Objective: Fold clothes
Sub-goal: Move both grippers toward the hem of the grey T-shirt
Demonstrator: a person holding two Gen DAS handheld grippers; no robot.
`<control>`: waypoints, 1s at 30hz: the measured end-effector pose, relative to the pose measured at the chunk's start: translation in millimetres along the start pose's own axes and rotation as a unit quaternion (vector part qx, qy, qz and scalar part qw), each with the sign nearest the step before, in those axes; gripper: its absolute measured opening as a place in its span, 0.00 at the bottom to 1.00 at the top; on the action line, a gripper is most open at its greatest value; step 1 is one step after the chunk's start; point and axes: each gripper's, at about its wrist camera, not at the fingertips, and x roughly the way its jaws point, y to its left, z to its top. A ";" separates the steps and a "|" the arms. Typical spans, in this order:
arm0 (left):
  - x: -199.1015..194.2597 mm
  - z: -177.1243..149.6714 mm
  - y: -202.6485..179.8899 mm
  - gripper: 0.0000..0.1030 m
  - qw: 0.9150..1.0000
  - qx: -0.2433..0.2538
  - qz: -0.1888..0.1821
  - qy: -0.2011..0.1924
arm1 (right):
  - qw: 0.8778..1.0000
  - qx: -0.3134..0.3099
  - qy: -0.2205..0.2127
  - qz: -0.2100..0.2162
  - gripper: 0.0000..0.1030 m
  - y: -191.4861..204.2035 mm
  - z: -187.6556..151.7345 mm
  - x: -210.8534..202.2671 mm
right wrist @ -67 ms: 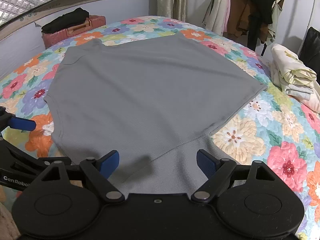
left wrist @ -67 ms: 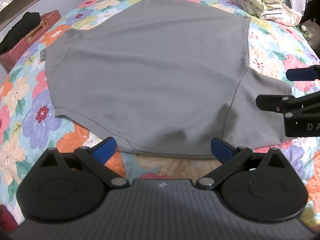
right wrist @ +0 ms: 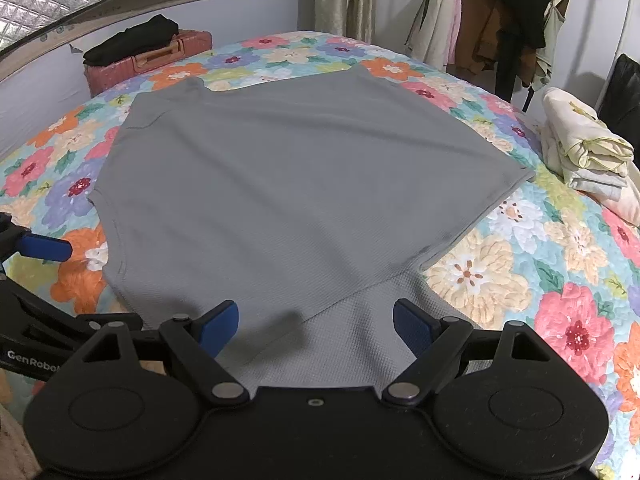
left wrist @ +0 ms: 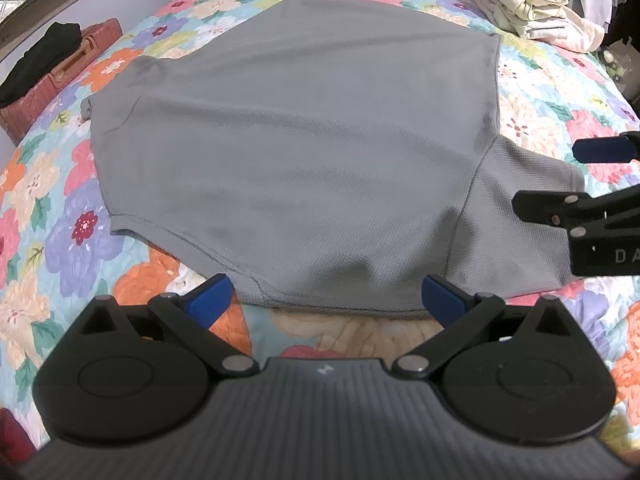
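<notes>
Near edge of bed: we see the left gripper (left wrist: 326,296) and right gripper (right wrist: 316,326), both released, grasping nothing.
Bed middle: grey T-shirt (right wrist: 288,184) spread flat, unfolded; every fold remains.
Far right corner: folded clothes (right wrist: 588,160), apparently done.

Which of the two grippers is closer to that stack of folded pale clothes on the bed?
The right gripper. It hangs over the grey shirt's near sleeve, on the stack's side; the left gripper hovers further away, at the shirt's near edge.
</notes>
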 end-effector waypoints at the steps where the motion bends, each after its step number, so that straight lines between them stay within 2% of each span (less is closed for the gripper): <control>1: -0.5 -0.1 -0.3 1.00 1.000 0.000 0.000 -0.002 | 1.000 -0.001 0.001 -0.002 0.85 0.0 0.5 -0.2; 18: -0.1 0.3 -1.0 1.00 1.000 0.001 -0.005 0.003 | 1.000 0.001 0.005 -0.002 0.85 0.2 -1.3 2.5; 30: 0.5 0.8 -6.2 1.00 1.000 0.004 -0.018 -0.012 | 1.000 0.003 0.005 0.000 0.85 -1.8 -0.6 3.4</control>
